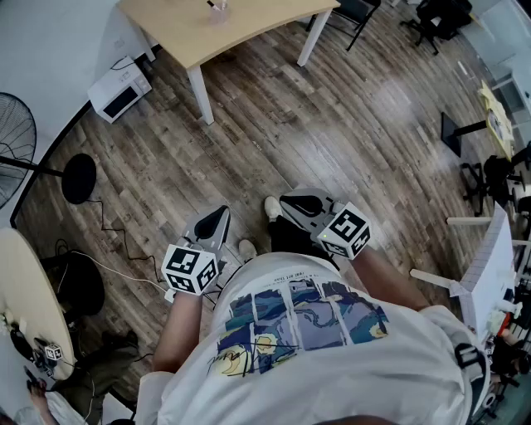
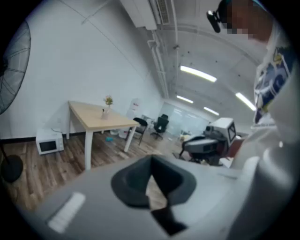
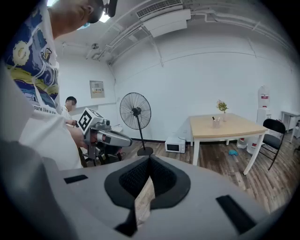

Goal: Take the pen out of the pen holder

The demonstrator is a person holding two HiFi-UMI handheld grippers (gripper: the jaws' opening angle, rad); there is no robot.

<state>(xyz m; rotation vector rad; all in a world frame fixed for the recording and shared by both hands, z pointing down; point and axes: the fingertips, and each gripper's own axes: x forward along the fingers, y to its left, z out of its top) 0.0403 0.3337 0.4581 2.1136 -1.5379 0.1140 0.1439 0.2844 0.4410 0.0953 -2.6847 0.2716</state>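
Observation:
Far off, on a light wooden table (image 1: 249,29), stands the small clear pen holder (image 1: 218,10). The right gripper view shows the pen holder (image 3: 215,122) with a dark pen in it, next to a small plant (image 3: 221,106). In the left gripper view the pen holder (image 2: 104,112) is tiny and blurred. I hold both grippers close to my body, above the wood floor. My left gripper (image 1: 221,212) is shut and empty. So is my right gripper (image 1: 287,200), its jaws meeting at the tips. Each gripper shows in the other's view: the left gripper (image 3: 108,136) and the right gripper (image 2: 206,142).
A white microwave (image 1: 120,91) sits on the floor left of the table. A standing fan (image 3: 135,112) with a round black base (image 1: 79,178) is at the left. Black chairs (image 1: 357,12) stand behind the table. A round table (image 1: 25,282) and cables lie at lower left.

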